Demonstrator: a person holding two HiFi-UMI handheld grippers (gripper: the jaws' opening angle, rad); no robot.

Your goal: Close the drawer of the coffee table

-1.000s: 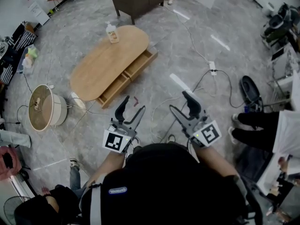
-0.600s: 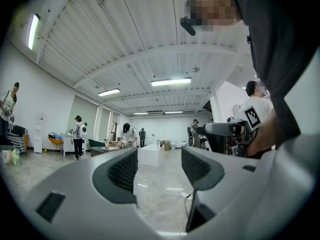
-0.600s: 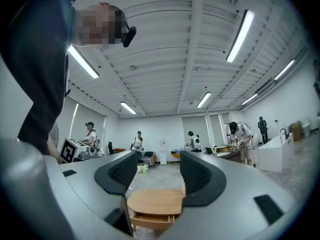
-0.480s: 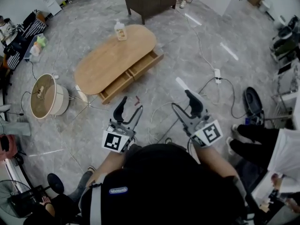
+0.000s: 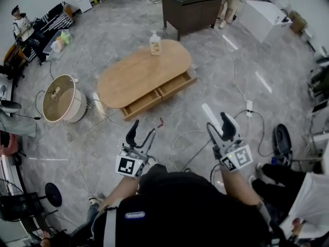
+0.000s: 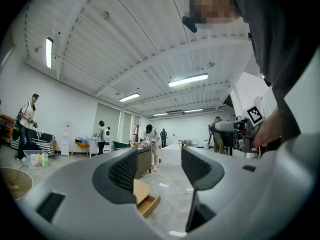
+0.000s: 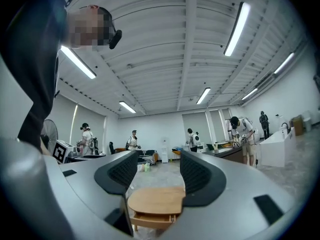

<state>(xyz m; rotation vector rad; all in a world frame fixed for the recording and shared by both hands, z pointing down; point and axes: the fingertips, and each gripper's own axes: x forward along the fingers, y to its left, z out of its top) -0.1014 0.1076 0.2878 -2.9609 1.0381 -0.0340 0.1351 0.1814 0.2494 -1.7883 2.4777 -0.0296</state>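
An oval wooden coffee table stands on the grey floor ahead of me, with its drawer pulled out toward me. The table and drawer also show low between the right jaws, and the drawer's corner shows between the left jaws. My left gripper is open, held well short of the table with nothing between its fingers. My right gripper is open too, to the right and just as far back.
A soap bottle stands on the table's far end. A round basket-like drum sits left of the table, a dark cabinet behind it. Cables and a power strip lie on the floor at right. People stand around the room.
The view has shifted: the table now sits further right and nearer the centre. Both grippers stay open and have drifted slightly right, lower in the frame.
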